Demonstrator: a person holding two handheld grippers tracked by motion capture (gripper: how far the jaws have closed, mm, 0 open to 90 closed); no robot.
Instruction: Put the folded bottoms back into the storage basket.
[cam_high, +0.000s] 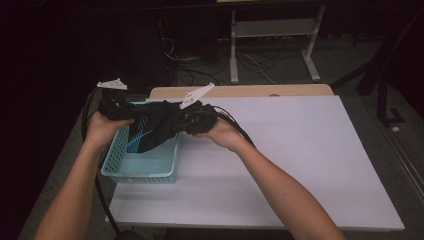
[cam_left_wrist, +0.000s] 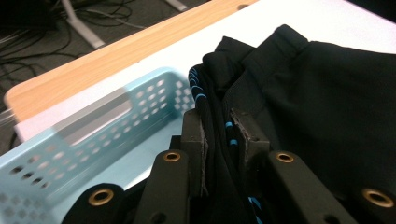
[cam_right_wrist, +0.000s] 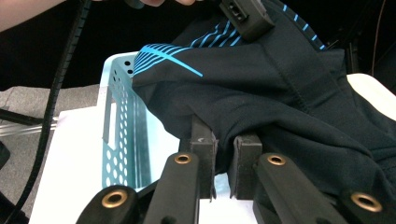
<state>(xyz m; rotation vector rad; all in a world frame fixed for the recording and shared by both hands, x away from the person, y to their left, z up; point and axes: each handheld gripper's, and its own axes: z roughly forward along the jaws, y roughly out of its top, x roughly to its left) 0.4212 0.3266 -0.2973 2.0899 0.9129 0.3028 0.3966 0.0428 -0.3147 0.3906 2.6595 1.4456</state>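
Both grippers (cam_high: 150, 114) clamped on garment (cam_high: 152, 127)

Looks like a lab or workshop: white worktop (cam_high: 300, 160), loose cables (cam_high: 200, 65) on bare floor behind it, metal frame legs (cam_high: 272, 45) beyond.

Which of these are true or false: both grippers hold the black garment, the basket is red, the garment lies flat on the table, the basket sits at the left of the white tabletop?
1. Both the left gripper and the right gripper are clamped on the black garment. True.
2. The basket is red. False: it is light blue.
3. The garment lies flat on the table. False: it hangs between the grippers over the basket.
4. The basket sits at the left of the white tabletop. True.
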